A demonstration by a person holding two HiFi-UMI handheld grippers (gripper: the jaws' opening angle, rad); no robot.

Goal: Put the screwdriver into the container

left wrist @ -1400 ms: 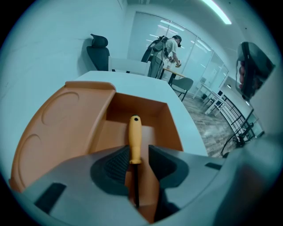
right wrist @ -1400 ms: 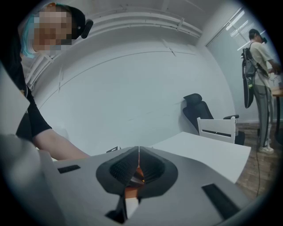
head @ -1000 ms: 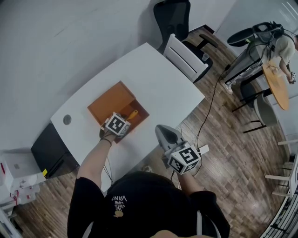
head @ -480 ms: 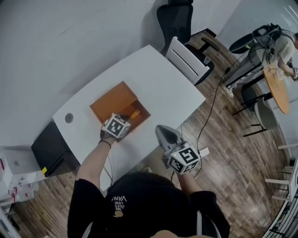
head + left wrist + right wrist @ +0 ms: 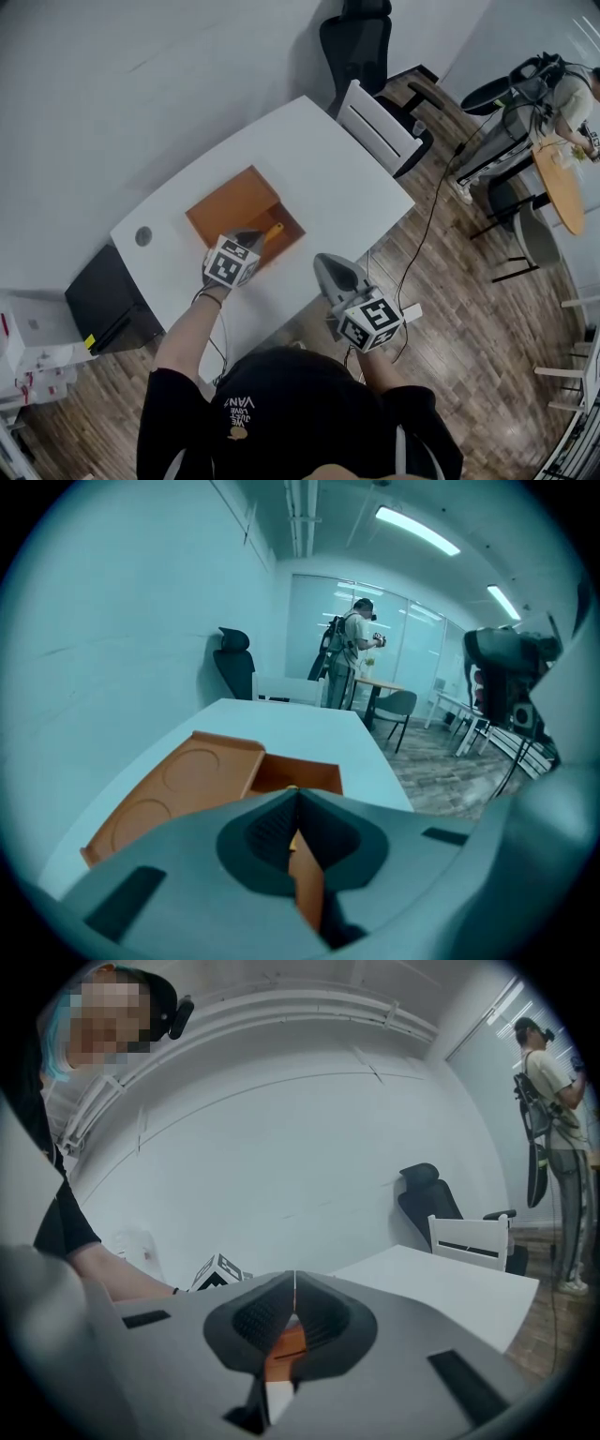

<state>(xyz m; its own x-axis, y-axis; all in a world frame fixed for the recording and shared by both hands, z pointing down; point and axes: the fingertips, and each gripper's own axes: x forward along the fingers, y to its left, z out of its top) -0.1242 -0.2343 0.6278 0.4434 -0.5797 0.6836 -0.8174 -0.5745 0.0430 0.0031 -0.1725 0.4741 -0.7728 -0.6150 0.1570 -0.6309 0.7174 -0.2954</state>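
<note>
From where I sit, the screwdriver (image 5: 271, 231) lies inside the orange container (image 5: 287, 240), in its deeper compartment, with the yellow handle pointing away from me towards the far right corner. The flat half of the container, with two round recesses pressed into it, lies open to the left of that compartment. The whole thing sits on the white table (image 5: 328, 178), near the edge closest to me.

My left gripper (image 5: 298, 792) hangs over the near side of the deep compartment, tilted downwards, with its marker cube (image 5: 232, 262) facing up. Its jaws have just been closing and now meet tip to tip. Nothing is caught between them; in the left gripper view I see only the orange box below and beyond the tips. From the head view I cannot tell whether the tips touch the tool's near end.

My right gripper (image 5: 294, 1281) is off the near edge of the table, above the wooden floor, well apart from the container and pointing roughly level towards the table. Its jaws are pressed together too, and it carries nothing.

A white chair (image 5: 380, 122) stands at the far side of the table and a black office chair (image 5: 361, 42) stands behind it
</note>
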